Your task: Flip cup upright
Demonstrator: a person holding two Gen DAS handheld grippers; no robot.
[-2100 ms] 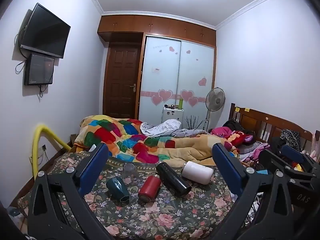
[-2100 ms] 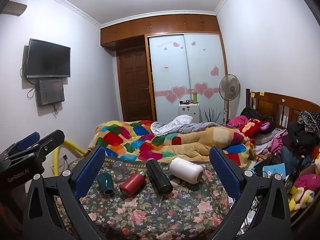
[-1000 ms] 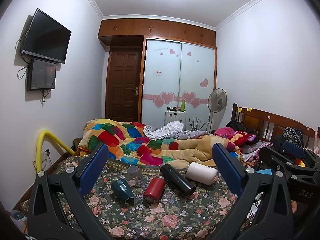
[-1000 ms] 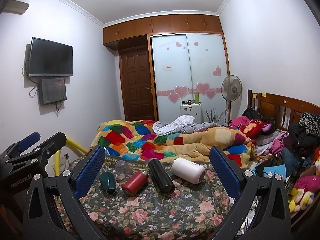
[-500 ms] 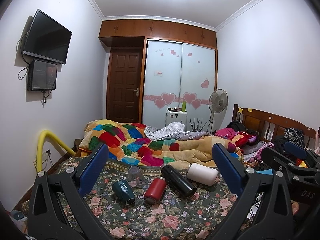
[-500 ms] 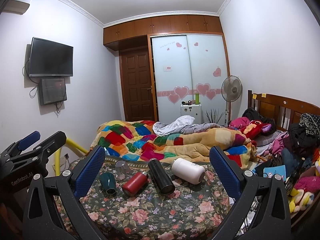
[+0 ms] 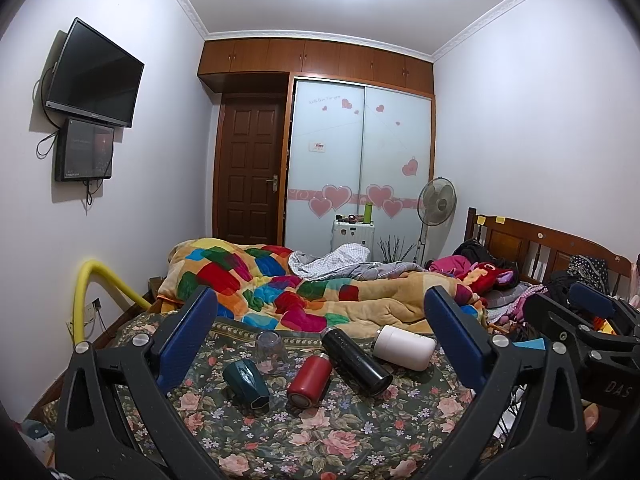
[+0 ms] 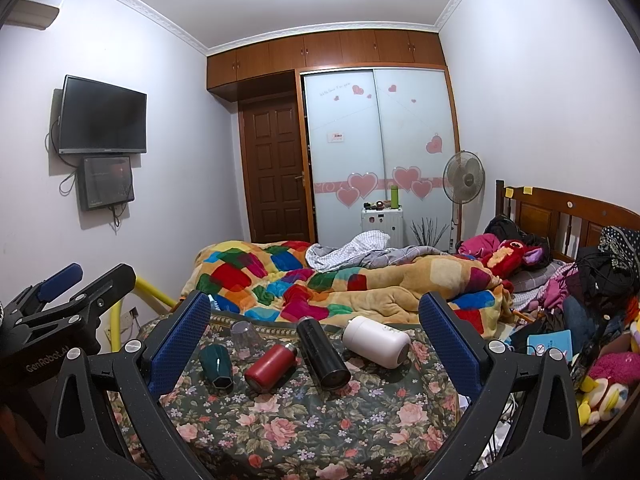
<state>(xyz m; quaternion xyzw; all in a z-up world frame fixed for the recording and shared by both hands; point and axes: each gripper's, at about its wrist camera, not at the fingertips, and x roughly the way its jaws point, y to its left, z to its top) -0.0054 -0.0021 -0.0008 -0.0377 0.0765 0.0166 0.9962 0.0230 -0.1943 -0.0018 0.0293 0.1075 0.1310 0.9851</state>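
Note:
Several cups lie on a floral cloth (image 7: 280, 432) (image 8: 304, 420): a dark green mug (image 7: 246, 382) (image 8: 216, 366), a red flask (image 7: 310, 376) (image 8: 270, 366), a black flask (image 7: 356, 362) (image 8: 322, 356) and a white tumbler (image 7: 404, 346) (image 8: 376, 340), all on their sides. A clear glass (image 7: 268, 346) (image 8: 244, 338) stands upside down behind the mug. My left gripper (image 7: 320, 340) is open and empty, held back from the cups. My right gripper (image 8: 314, 340) is open and empty, also short of them. Each gripper shows at the other view's edge.
A colourful quilt (image 7: 300, 292) is heaped on the bed just behind the cups. A wooden headboard (image 8: 568, 216) and piled clothes and toys (image 8: 592, 320) fill the right side. A yellow padded rail (image 7: 90, 292) stands at the left by the wall.
Both views have tilted slightly upward and the cups sit a little lower in frame. The cups have not moved and both grippers stay open.

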